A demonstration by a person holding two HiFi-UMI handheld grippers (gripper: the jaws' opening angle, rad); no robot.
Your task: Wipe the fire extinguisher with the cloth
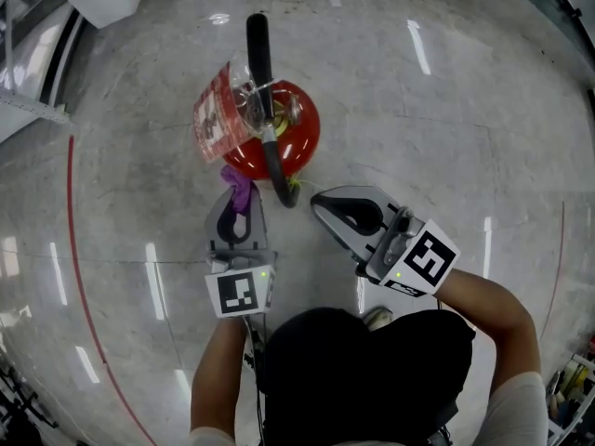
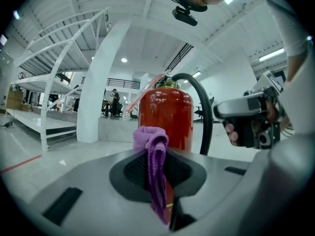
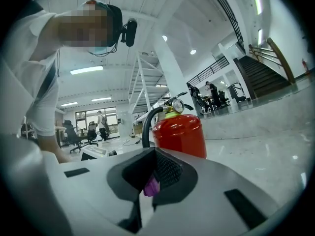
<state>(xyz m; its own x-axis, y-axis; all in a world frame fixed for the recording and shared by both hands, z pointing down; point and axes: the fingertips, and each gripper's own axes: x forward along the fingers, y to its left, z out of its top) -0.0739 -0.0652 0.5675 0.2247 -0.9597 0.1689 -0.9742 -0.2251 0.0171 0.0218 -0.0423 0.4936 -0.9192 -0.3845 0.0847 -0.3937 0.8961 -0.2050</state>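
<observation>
The red fire extinguisher (image 1: 299, 130) stands upright on the floor, its black hose (image 1: 271, 161) hanging down the near side and a plastic tag (image 1: 216, 119) at its neck. My left gripper (image 1: 240, 195) is shut on a purple cloth (image 1: 238, 184), whose bunched end sits close to the tank's near side. In the left gripper view the cloth (image 2: 153, 146) hangs between the jaws in front of the tank (image 2: 165, 114). My right gripper (image 1: 318, 201) is just right of the hose's end, jaws together and holding nothing. The right gripper view has the tank (image 3: 179, 134) slightly right of the tips (image 3: 154, 154).
A polished concrete floor (image 1: 446, 119) lies all around, with a curved red line (image 1: 74, 249) at the left. White shelving (image 2: 54, 82) and a white column (image 2: 106, 77) stand well behind the extinguisher, with people far off.
</observation>
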